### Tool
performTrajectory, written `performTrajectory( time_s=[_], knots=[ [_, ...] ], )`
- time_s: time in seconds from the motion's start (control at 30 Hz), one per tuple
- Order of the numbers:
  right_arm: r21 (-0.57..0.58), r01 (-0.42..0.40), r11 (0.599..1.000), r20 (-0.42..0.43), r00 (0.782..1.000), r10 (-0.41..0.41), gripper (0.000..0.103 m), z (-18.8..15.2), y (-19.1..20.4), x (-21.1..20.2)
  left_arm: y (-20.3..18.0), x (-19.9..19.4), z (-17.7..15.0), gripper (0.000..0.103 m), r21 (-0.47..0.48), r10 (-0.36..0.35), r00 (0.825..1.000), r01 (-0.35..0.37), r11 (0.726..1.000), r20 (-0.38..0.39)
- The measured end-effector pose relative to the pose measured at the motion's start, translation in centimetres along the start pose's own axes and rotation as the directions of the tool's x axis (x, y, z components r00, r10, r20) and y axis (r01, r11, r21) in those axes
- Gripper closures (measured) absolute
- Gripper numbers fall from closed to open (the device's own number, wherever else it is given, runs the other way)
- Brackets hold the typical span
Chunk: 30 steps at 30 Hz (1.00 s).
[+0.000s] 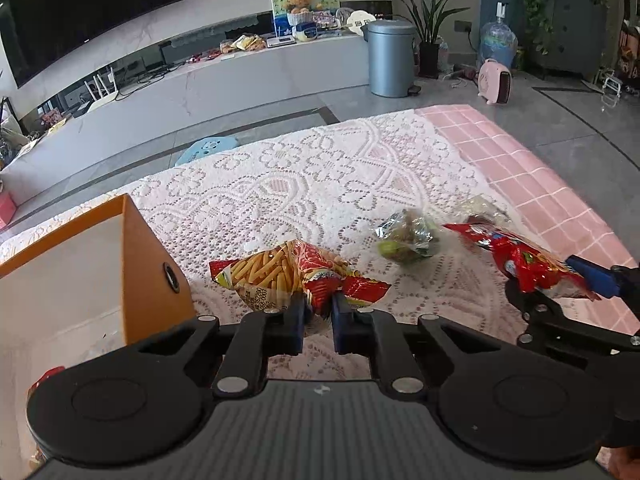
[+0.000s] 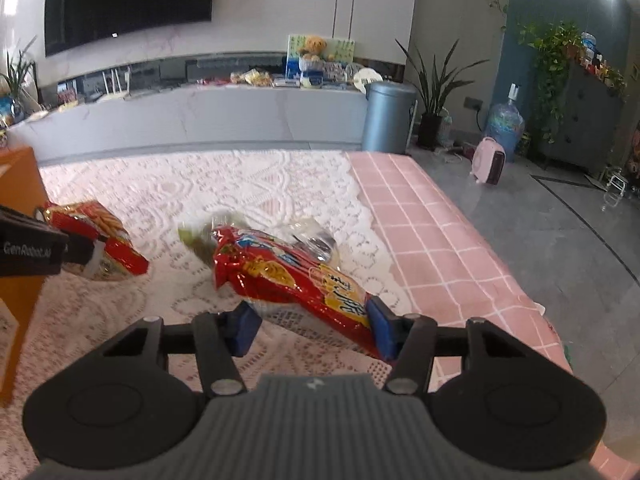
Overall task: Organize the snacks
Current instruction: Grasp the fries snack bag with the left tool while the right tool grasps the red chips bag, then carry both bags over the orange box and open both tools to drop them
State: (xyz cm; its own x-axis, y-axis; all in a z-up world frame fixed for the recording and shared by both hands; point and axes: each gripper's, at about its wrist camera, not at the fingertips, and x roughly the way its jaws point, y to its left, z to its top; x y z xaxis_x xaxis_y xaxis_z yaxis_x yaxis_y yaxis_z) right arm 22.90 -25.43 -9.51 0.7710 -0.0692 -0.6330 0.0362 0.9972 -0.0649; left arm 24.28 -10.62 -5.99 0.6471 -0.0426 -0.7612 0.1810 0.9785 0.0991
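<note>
Jaws, L gripper: nearly shut, blue pads pinching a crumpled corner of the fry-stick snack bag. Bag is red w/ a clear window showing yellow sticks; it sits just fwd of the pads, above the lace tablecloth. Can't tell if its far end still touches the cloth.

Jaws, R gripper: abt half wide, with the long red snack pack between the pads. R-side pad is against the pack's near end; L-side pad looks just clear of it, so a firm grip can't be confirmed. Pack runs diagonally away from the gripper, far end twisted and tilted up.

Other items:
- green-wrapped snack lies on the lace, mid-table, between the two red bags, apart from both.
- clear-wrapped packet behind the long red pack, partly hidden, contents unclear.
- orange box, open top, white inside, at the table's L side, just beside the fry-stick bag. Something red shows low inside it, too little visible to ID.
- pink grid cloth covers the table's R part, beyond the lace edge.

Bkgd: grey bin on the floor, TV on the wall, potted plant beside the bin.
</note>
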Motion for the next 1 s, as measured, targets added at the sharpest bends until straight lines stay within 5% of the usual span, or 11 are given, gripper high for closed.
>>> performTrajectory(
  time_s=[0.17, 0.33, 0.7, 1.0],
  knots=[
    [-0.031, -0.017, 0.999, 0.122, 0.992, 0.02, 0.049, 0.3, 0.4, -2.7, 0.3, -2.0, -0.7, 0.091, -0.034, -0.034, 0.999, 0.034, 0.999, 0.016],
    [-0.058, -0.069, 0.996, 0.27, 0.959, 0.082, 0.049, 0.9, 0.6, -5.2, 1.8, -5.0, -1.7, 0.092, -0.107, -0.075, 0.995, 0.082, 0.991, 0.066],
    [-0.061, -0.152, 0.987, 0.29, 0.943, 0.163, 0.049, 4.1, 2.7, -9.3, 6.3, -12.0, -2.7, 0.093, -0.225, -0.117, 0.971, 0.163, 0.961, 0.208],
    [-0.119, -0.294, 0.948, 0.285, 0.905, 0.316, 0.049, 5.3, 8.9, -13.7, 11.7, -15.8, -3.4, 0.093, -0.302, -0.001, 0.956, 0.094, 0.949, 0.292]
  ],
)
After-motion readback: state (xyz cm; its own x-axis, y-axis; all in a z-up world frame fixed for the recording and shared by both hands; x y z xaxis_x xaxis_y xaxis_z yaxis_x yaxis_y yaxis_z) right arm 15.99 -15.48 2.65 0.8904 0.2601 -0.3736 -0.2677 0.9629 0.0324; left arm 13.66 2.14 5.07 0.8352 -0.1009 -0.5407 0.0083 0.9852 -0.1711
